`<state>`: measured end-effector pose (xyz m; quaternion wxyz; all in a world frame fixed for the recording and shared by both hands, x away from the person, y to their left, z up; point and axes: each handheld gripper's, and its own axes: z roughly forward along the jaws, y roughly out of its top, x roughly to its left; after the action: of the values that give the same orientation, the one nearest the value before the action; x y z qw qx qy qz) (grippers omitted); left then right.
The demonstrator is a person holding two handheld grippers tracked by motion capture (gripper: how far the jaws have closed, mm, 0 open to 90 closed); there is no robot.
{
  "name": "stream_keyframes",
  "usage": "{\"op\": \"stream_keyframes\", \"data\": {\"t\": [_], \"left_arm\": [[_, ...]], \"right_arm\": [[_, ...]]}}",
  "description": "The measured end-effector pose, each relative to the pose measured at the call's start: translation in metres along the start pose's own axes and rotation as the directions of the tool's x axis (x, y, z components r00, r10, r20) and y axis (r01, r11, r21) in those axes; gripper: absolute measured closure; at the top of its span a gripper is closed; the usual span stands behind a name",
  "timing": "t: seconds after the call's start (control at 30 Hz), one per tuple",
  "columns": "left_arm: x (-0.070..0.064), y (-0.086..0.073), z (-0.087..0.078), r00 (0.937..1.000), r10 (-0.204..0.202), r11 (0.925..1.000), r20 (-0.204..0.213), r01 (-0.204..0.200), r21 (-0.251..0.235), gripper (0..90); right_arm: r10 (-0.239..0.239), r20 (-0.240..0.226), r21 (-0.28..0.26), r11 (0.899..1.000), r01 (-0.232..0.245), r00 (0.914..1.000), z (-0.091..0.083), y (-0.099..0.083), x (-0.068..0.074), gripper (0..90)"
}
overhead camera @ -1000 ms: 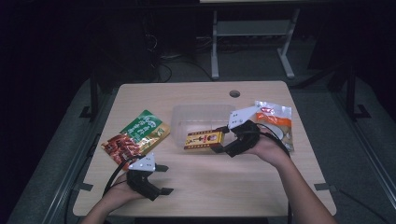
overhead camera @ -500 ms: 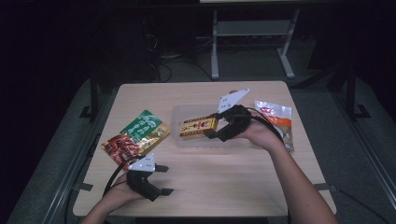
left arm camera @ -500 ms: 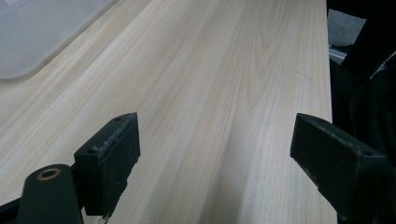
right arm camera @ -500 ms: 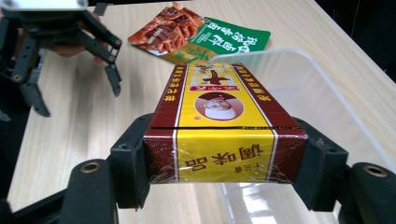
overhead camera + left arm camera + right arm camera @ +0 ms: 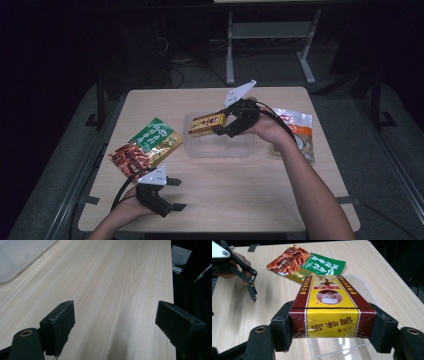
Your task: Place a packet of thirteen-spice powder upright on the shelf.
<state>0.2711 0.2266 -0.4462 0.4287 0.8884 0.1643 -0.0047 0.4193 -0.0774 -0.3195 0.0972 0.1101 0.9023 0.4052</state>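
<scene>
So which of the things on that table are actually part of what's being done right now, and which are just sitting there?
In use:
- red and yellow box, clamped in the right gripper
- clear plastic tub, directly under the box

Just lying about:
- green and red packet, left of the tub
- white and orange packet, right of the tub
- left gripper, open and holding nothing, near the table's front edge

Glossy film-wrapped cardboard box [image 5: 329,307]; clear plastic tub [image 5: 220,147]; matt pale wood table [image 5: 240,195]

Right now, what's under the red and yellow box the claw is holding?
Under the box, held up by the right claw, is the clear plastic tub on the table. The tub's visible part looks empty; the box hides the rest.
</scene>
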Motion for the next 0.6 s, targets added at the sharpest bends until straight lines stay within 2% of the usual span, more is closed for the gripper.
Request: {"op": "stream_keyframes", "data": {"t": [0.07,0.1,0.17,0.2,0.37,0.43,0.47,0.5,0.6], "left_arm": [[0.0,0.0,0.0,1.0,0.0,1.0,0.0,0.0,0.002,15.5],[0.0,0.0,0.0,1.0,-0.002,1.0,0.0,0.002,0.001,15.5],[-0.001,0.0,0.0,1.0,-0.002,1.0,0.003,0.002,-0.003,15.5],[-0.001,0.0,0.0,1.0,-0.001,1.0,0.004,0.001,-0.001,15.5],[-0.002,-0.001,0.001,1.0,-0.002,1.0,0.008,0.002,-0.002,15.5],[-0.001,-0.001,0.0,1.0,-0.003,1.0,0.008,0.003,-0.004,15.5],[-0.001,-0.001,0.0,1.0,-0.005,1.0,0.009,0.005,-0.006,15.5],[-0.001,-0.001,0.0,1.0,-0.005,1.0,0.008,0.005,-0.003,15.5],[-0.001,-0.001,-0.001,0.9999,-0.006,1.0,0.009,0.006,-0.003,15.5]], "right_arm": [[0.0,0.003,-0.001,1.0,0.0,1.0,0.002,0.001,-0.001,31.6],[0.021,0.003,0.01,1.0,-0.021,0.9998,0.003,0.003,-0.002,31.6],[-0.01,0.016,0.009,1.0,0.009,0.9998,0.007,0.004,-0.006,31.6],[0.018,0.012,0.01,1.0,-0.018,0.9998,0.008,0.006,-0.005,31.6],[0.006,0.023,0.034,0.999,-0.007,0.9997,0.018,0.009,-0.013,31.5],[-0.02,0.016,0.04,0.999,0.019,0.9997,0.023,0.009,-0.017,31.5],[-0.012,0.014,0.048,0.999,0.011,0.9998,0.026,0.01,-0.017,31.4],[-0.025,0.018,0.061,0.998,0.024,0.9995,0.031,0.011,-0.019,31.4],[-0.009,0.016,0.059,0.998,0.008,0.9998,0.034,0.011,-0.02,31.4]]}}
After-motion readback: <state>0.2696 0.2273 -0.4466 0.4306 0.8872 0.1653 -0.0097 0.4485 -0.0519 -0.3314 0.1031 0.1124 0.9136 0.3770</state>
